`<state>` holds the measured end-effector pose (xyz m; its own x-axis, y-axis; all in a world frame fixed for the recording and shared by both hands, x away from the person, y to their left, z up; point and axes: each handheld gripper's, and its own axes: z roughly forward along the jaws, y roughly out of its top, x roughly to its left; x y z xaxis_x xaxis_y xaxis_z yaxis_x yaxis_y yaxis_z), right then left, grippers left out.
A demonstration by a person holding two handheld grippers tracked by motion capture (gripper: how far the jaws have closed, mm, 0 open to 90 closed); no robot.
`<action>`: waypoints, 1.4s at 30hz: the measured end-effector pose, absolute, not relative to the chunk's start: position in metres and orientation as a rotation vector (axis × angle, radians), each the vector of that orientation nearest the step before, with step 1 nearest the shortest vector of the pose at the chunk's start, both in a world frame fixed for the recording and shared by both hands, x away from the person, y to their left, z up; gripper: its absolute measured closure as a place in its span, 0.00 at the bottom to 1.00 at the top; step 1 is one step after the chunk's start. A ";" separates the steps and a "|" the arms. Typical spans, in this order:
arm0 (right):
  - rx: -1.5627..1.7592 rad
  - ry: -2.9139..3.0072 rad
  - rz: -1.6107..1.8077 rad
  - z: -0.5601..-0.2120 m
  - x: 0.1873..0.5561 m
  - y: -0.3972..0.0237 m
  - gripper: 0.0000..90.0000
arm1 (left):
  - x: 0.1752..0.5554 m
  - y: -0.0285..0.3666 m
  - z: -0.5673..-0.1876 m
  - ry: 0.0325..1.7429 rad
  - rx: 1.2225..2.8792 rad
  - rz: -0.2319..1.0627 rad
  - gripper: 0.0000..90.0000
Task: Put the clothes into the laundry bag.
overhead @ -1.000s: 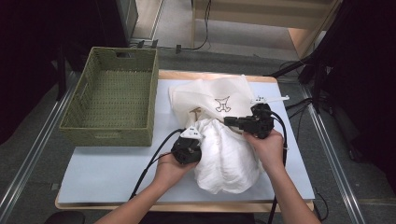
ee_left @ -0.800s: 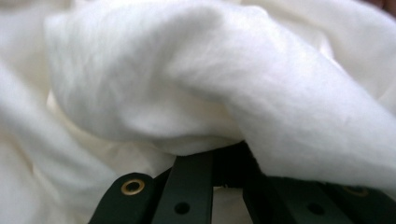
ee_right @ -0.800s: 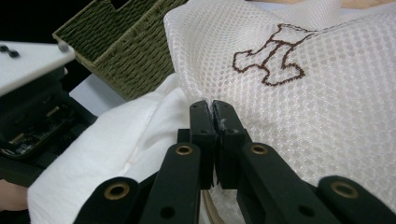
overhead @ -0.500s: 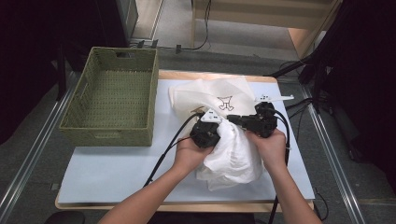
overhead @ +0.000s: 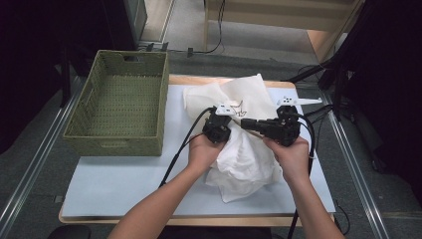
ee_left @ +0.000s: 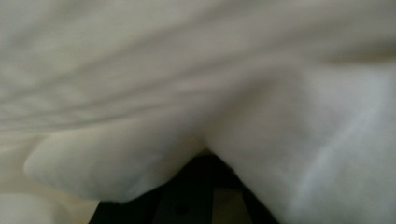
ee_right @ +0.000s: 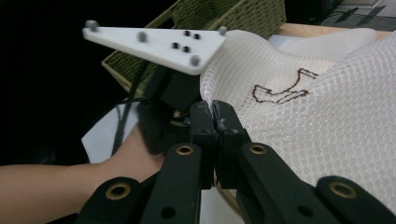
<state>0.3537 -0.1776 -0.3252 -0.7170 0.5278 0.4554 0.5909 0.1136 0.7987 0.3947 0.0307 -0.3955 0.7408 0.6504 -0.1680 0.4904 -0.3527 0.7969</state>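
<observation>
Left gripper (overhead: pixel 217 130) now nearer right gripper (overhead: pixel 249 123), both pinching bunched white mesh cloth (overhead: pixel 249 159) beside woven basket (overhead: pixel 119 107).

Both grippers (overhead: pixel 234 122) (overhead: pixel 249 124) pinch white cloth (overhead: pixel 249 159) beside basket (overhead: pixel 119 107).

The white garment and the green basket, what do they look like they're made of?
White garment: seemingly a soft, matte mesh fabric; a honeycomb weave shows in the right gripper view, and it drapes in folds. Green basket: looks like woven fibre or cord, matte olive, with a ribbed plaited texture; the exact material is unclear.
</observation>
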 end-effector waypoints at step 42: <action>-1.250 -2.409 -1.522 -0.368 0.374 -0.172 0.99 | 0.326 0.054 -0.409 0.756 2.159 0.117 1.00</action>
<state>0.3736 -0.1718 -0.3683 -0.6771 0.6071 0.4159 0.6363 0.1991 0.7453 0.3259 0.0536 -0.4095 0.8147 0.5549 -0.1683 0.4779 -0.4783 0.7368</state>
